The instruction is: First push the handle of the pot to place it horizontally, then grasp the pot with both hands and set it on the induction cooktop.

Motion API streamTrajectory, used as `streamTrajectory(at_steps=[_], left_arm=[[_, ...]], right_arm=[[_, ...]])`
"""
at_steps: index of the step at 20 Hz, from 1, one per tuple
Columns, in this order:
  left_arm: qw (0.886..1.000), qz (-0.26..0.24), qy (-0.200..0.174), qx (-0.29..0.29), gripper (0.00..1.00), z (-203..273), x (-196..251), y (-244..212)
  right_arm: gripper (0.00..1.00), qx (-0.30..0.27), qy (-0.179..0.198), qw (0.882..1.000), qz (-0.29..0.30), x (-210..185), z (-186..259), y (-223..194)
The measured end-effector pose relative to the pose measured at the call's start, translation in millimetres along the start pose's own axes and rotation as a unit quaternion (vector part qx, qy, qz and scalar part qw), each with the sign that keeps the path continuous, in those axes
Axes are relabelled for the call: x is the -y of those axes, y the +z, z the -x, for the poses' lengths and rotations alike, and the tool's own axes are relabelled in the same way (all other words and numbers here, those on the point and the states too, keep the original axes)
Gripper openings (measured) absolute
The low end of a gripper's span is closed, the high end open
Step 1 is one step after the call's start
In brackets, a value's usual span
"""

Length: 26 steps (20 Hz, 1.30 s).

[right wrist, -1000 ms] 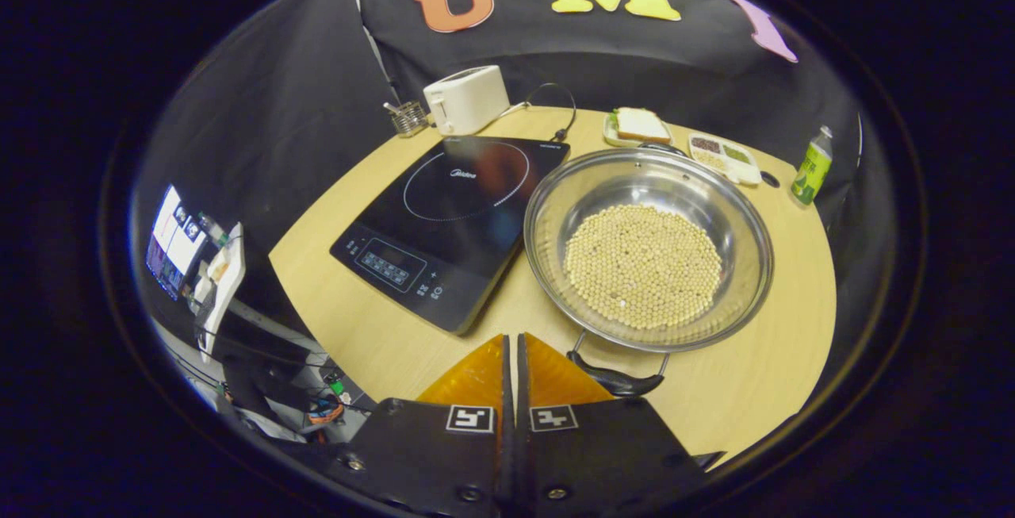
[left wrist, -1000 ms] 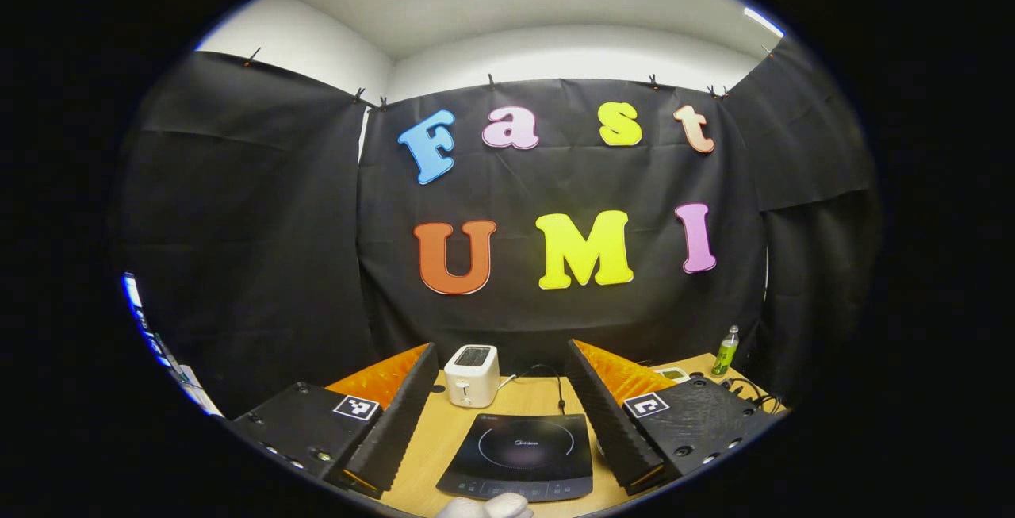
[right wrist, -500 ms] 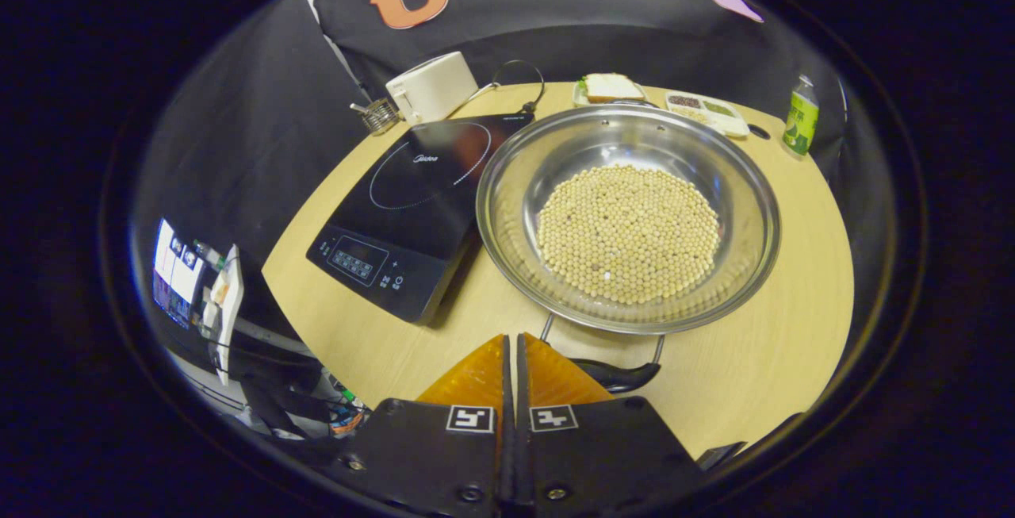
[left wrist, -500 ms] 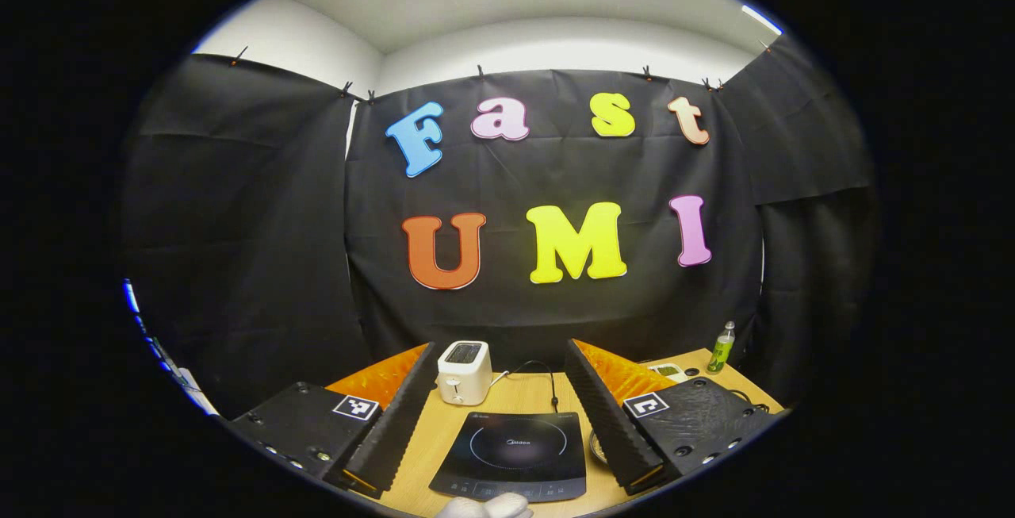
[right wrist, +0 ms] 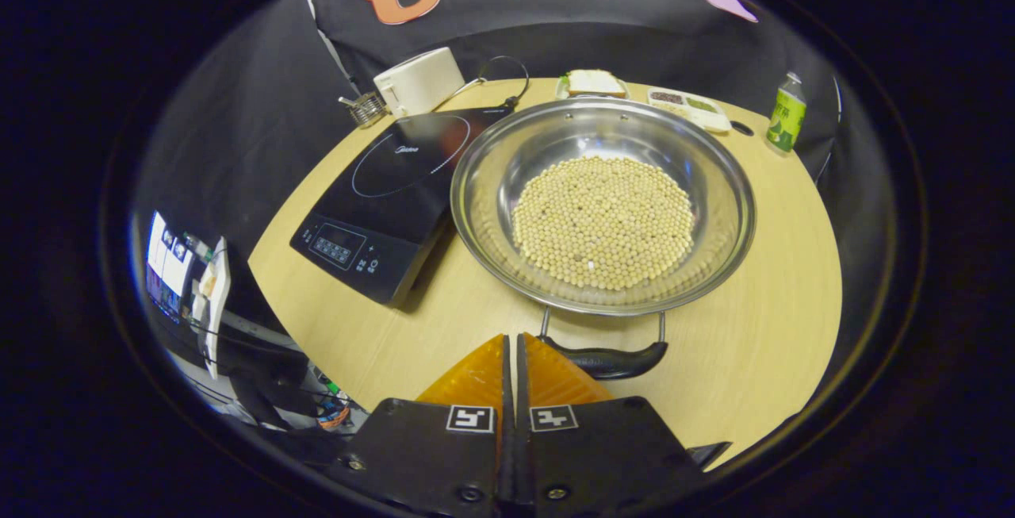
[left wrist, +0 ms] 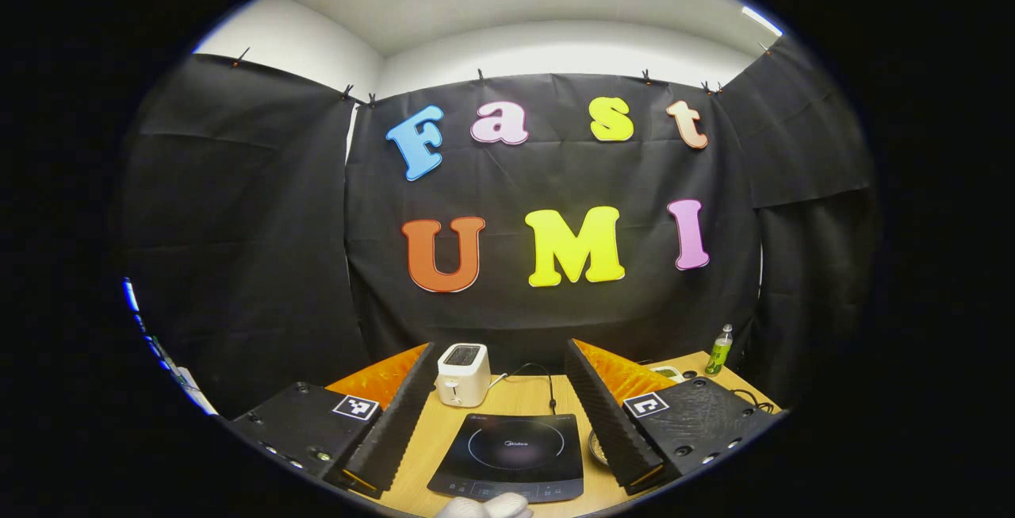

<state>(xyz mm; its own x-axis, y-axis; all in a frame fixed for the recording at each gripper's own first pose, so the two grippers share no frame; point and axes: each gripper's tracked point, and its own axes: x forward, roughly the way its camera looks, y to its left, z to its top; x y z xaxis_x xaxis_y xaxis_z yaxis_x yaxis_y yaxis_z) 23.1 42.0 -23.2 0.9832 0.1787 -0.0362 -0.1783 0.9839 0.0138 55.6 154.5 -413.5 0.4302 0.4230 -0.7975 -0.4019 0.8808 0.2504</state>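
Right gripper view: my right gripper [right wrist: 511, 343] has its fingers pressed together on nothing, tips just beside the pot's near handle [right wrist: 607, 359], a dark curved grip on two wire posts. The pot [right wrist: 603, 205], a wide, shallow, polished steel pan, holds a flat layer of small round pale beans [right wrist: 603, 220]. It stands on the pale wood table [right wrist: 761, 296], its left rim touching or overlapping the induction cooktop [right wrist: 388, 193], a glossy black slab with rounded corners. Bare tabletop lies right of the pot and before the cooktop. Left gripper view: my left gripper [left wrist: 503, 391] is spread wide, holding nothing, its ribbed fingers [left wrist: 396, 423] framing the cooktop and a white toaster [left wrist: 462, 375].
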Motion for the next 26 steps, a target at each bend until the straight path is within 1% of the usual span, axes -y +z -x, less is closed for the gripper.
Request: streamTrajectory(at_steps=[7, 8, 9, 10, 11, 18, 20, 21, 22, 26], left_arm=[[1.000, -0.001, 0.004, 0.000, 0.96, 2, -4, -4], [1.000, -0.002, 0.005, 0.000, 0.96, 2, -4, -5], [1.000, -0.003, 0.005, -0.001, 0.96, 2, -4, -5], [1.000, -0.004, 0.006, 0.000, 0.96, 2, -4, -5], [1.000, -0.005, 0.006, 0.000, 0.96, 2, -4, -4], [1.000, -0.004, 0.007, 0.001, 0.96, -5, 3, -6], [1.000, -0.005, 0.007, 0.002, 0.96, -7, 4, -6], [1.000, -0.006, 0.007, 0.002, 0.96, -9, 6, -7], [1.000, -0.007, 0.009, 0.001, 0.96, -10, 6, -9], [1.000, -0.005, 0.014, -0.006, 0.96, -14, 10, -13]], right_arm=[[0.04, 0.004, -0.033, 0.999, -0.027, 43, 6, 1], [0.04, 0.004, -0.040, 0.999, -0.028, 48, 6, 1], [0.00, 0.004, -0.046, 0.999, -0.027, 53, 8, 1], [0.00, 0.004, -0.052, 0.998, -0.025, 59, 9, 2], [0.04, 0.003, -0.057, 0.998, -0.024, 65, 11, 3], [0.04, -0.006, -0.086, 0.996, -0.017, 103, 16, 4], [0.04, -0.007, -0.090, 0.996, -0.016, 111, 18, 7], [0.00, -0.008, -0.092, 0.996, -0.017, 116, 19, 8], [0.04, -0.009, -0.094, 0.995, -0.017, 121, 19, 9], [0.04, -0.011, -0.100, 0.995, -0.014, 140, 20, 12]])
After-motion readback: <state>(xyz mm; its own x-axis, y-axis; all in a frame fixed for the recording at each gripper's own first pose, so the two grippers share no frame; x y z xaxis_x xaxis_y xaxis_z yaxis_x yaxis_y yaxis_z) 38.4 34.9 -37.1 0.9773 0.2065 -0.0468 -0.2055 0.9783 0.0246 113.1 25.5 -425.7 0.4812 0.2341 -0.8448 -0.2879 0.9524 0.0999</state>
